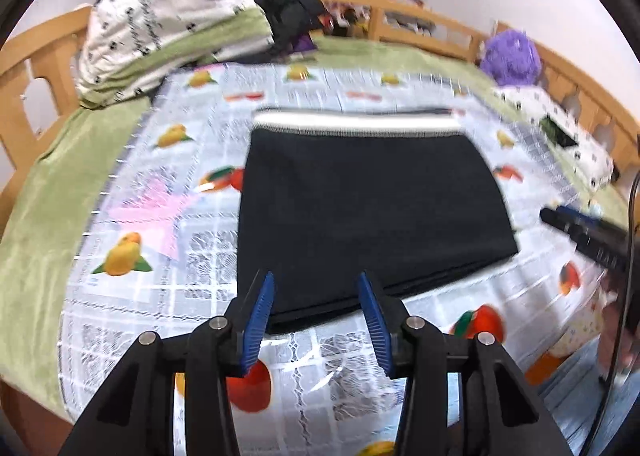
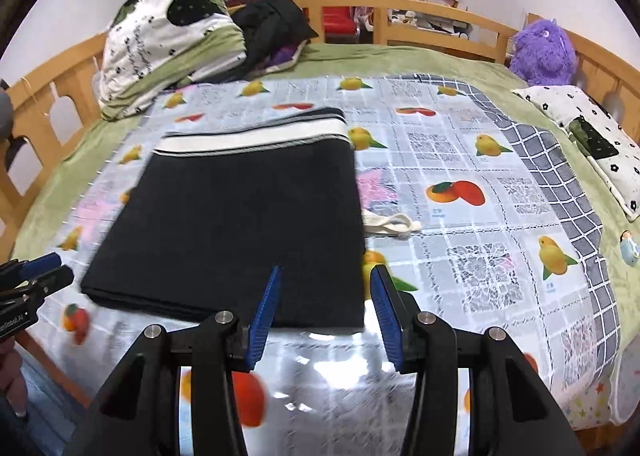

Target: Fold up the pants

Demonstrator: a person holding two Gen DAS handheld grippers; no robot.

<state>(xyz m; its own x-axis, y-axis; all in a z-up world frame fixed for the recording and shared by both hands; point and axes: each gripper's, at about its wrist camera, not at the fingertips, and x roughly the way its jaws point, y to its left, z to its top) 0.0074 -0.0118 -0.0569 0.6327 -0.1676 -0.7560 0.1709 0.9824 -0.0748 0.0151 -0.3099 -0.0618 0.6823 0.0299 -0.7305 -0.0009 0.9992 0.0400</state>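
- The pants (image 2: 236, 232) lie on the bed's fruit-print cloth (image 2: 472, 159) as a flat dark rectangle, waistband at the far end, edges stacked; the folding looks done or nearly so
- Left gripper (image 1: 316, 296) and right gripper (image 2: 326, 292) hover near the front edge; jaws apart, holding nothing
- At most a final tidy seems left
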